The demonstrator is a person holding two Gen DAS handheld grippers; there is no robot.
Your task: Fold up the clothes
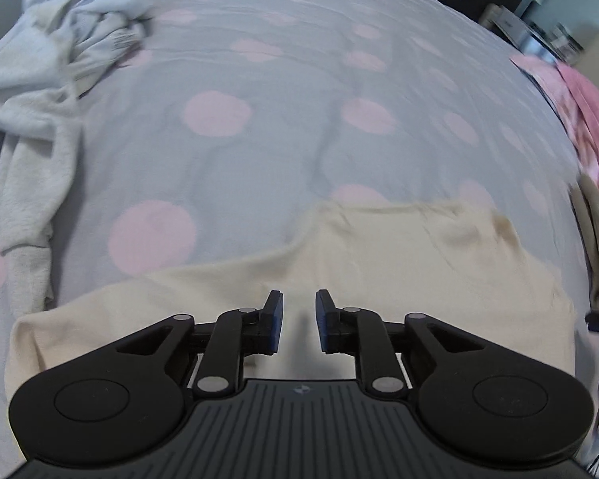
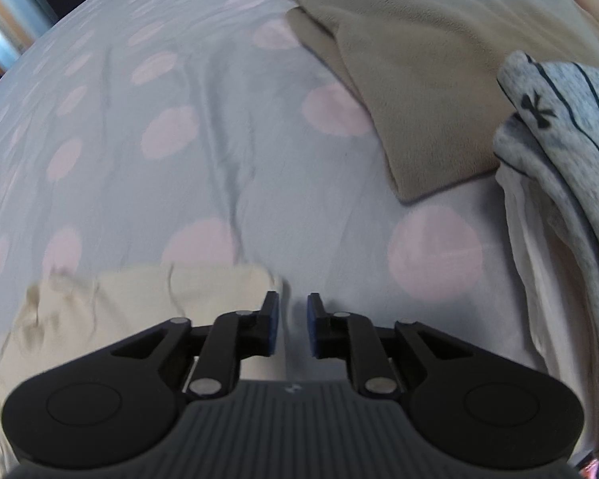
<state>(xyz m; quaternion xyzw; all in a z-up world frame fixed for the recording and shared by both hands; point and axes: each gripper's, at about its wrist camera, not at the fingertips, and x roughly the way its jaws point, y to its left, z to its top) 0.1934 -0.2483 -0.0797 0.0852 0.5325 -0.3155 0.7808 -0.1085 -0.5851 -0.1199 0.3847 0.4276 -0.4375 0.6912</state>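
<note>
A cream garment (image 1: 399, 255) lies flat on the grey bedsheet with pink dots (image 1: 259, 139). My left gripper (image 1: 298, 321) is open and empty, just above the cream garment's near part. In the right wrist view the same cream garment (image 2: 139, 299) lies at the lower left. My right gripper (image 2: 292, 325) is open and empty, over the garment's right edge and the sheet (image 2: 219, 139).
A crumpled white-grey garment (image 1: 40, 99) lies at the left. A pink cloth (image 1: 587, 111) lies at the right edge. A folded tan fleece (image 2: 419, 60) lies at the upper right, next to a grey striped garment (image 2: 571, 127) on white cloth (image 2: 539, 259).
</note>
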